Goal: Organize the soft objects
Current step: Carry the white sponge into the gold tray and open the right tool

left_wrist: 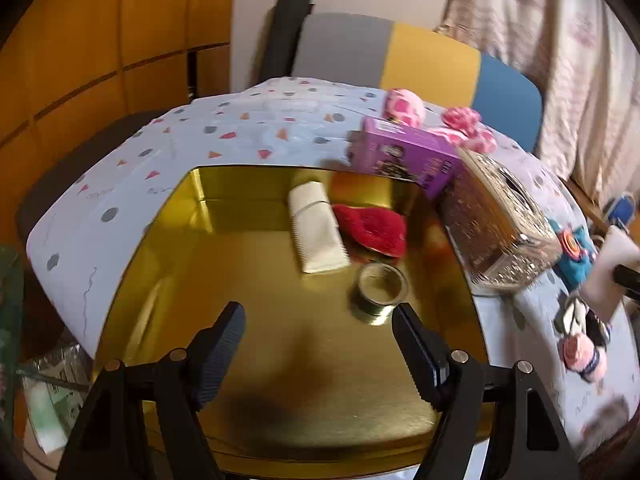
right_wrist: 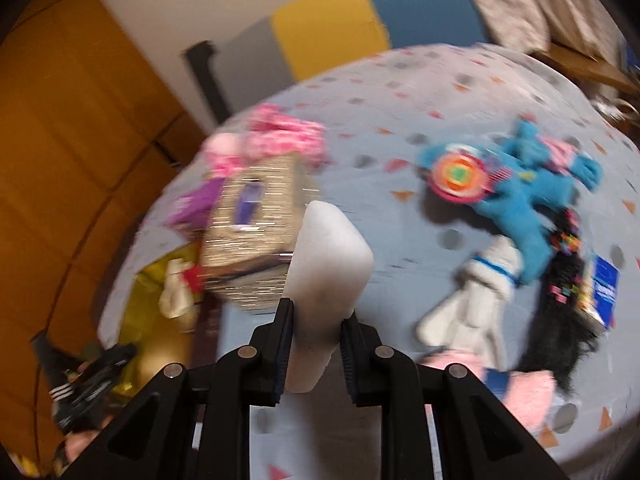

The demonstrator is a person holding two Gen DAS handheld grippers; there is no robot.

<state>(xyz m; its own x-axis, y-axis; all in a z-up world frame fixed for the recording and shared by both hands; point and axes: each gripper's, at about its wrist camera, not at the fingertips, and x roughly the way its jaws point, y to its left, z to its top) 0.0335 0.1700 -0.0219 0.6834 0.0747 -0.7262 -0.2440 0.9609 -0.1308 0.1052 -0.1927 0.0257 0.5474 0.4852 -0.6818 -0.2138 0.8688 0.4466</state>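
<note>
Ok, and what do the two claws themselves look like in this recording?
Both look alike. The left claw has black angular linkage arms with triangular cut-outs, silver round pivot pins, and dark ribbed pads on its fingers. The right claw shows the same black frame, silver pins and ribbed pads. No cables, markings or sleeves are visible.

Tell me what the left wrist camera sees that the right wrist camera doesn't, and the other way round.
Only the left wrist view: the open left gripper over the gold tray, with a small round tin clear inside.

Only the right wrist view: the right gripper shut on a white foam piece, a blue plush toy, white socks, a black fuzzy item.

Both: the glittery box, the purple carton, pink plush, the red cloth, the patterned tablecloth.
</note>
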